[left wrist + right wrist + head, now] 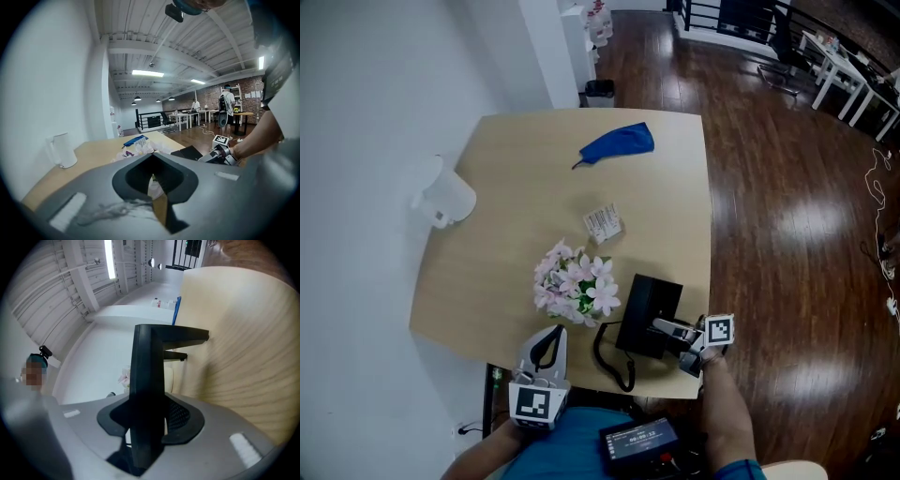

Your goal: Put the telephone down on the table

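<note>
The black telephone (649, 314) is at the table's near right corner, tilted, with its coiled cord (614, 361) trailing toward the front edge. I cannot tell whether it rests on the wood. My right gripper (673, 332) is shut on its right side. In the right gripper view the telephone (147, 376) fills the gap between the jaws as a dark edge-on slab. My left gripper (547, 345) hovers at the front edge, left of the phone, shut and holding nothing. From the left gripper (154, 187) view, the telephone (191, 152) is to the right.
A bunch of pink and white flowers (577, 286) lies just left of the phone. A small packet (602, 222) sits mid-table, a blue cloth (619, 143) at the far side, a white jug (445, 199) at the left edge. The tan table (516, 234) stands on wooden floor.
</note>
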A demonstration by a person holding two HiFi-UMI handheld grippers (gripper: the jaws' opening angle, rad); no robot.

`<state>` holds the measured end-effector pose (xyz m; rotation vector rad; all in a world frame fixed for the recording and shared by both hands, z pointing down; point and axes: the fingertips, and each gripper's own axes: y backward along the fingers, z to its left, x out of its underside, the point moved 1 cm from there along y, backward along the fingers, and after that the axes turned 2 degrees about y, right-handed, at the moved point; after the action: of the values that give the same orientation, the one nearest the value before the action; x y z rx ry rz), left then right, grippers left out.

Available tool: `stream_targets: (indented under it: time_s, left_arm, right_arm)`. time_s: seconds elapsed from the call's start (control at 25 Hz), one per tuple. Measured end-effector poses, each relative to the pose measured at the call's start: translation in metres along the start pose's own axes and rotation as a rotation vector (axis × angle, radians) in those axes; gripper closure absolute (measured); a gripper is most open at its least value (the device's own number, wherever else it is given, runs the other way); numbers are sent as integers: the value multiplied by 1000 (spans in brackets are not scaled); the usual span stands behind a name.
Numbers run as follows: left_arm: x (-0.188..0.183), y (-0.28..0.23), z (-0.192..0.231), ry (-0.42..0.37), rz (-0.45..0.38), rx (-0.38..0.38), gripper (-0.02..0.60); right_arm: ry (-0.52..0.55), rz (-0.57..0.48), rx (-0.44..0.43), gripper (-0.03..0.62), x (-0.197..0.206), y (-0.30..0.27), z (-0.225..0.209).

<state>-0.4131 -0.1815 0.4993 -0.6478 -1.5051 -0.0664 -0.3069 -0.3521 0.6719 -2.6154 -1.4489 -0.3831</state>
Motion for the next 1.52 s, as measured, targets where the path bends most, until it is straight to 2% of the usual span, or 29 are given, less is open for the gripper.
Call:
stream_targets:
  time_s: [0.16, 0.36, 0.48, 0.76, 0.96, 1.12, 1.28, 1.44, 1.52]
  left_arm:
    - [2, -9, -10, -14, 7, 14, 571]
    - [-2, -18, -20, -20, 18, 34, 571]
    - [-6, -20, -23, -12, 22, 40, 571]
    - [-10, -21, -23, -34, 17, 49, 571]
    - [-13, -20, -25, -52, 9, 74, 571]
    - [-12, -17, -27, -50, 3, 100, 571]
    - [-12, -12, -22, -39, -21, 124, 571]
    - [-18, -6, -20, -8, -35, 167, 571]
    - [-22, -2, -22, 10, -46, 208, 571]
  right_arm:
    - [2, 3, 4, 444, -7, -1, -2]
    - [-5, 13, 60, 442, -13, -5, -4]
    - [-18, 46, 127, 439, -9, -9, -8]
    - [-52, 40, 285, 413, -5, 3, -25]
    - [-142, 3, 431, 344, -2, 12, -32]
    - [-173, -51, 535, 329, 0, 26, -30]
    - [-113, -178, 666, 356, -4, 59, -10]
    - [51, -352, 833, 519, -16, 89, 30]
    - [183, -392, 948, 566, -19, 92, 58]
